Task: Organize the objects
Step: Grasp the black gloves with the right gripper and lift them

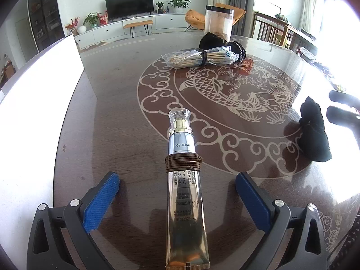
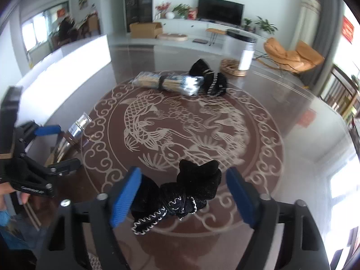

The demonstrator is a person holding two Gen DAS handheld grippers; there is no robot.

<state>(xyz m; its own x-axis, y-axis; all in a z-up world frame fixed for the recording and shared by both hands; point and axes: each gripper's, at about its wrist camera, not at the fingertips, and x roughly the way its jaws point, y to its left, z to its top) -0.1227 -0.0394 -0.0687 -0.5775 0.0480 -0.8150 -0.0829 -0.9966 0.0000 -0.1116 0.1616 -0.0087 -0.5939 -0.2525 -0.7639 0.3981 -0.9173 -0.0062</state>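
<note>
A gold and silver eye cream tube (image 1: 184, 204) with a brown cord (image 1: 183, 164) wound round it lies on the dark table, cap pointing away. My left gripper (image 1: 177, 178) stands open around it, both blue pads well clear of its sides. A black velvet pouch (image 2: 193, 189) tied with black-and-white cord lies between the fingers of my open right gripper (image 2: 183, 171), with a gap at the right pad. In the left wrist view this pouch (image 1: 313, 132) rests on the table at the right, with the right gripper (image 1: 329, 104) beside its top.
A tied bundle of sticks in plastic (image 1: 200, 57) lies further back beside another black pouch (image 1: 216, 41). A clear jar with a black lid (image 1: 218, 22) and a wicker coil (image 2: 232, 67) stand behind. A white board (image 1: 33, 78) borders the table's left side.
</note>
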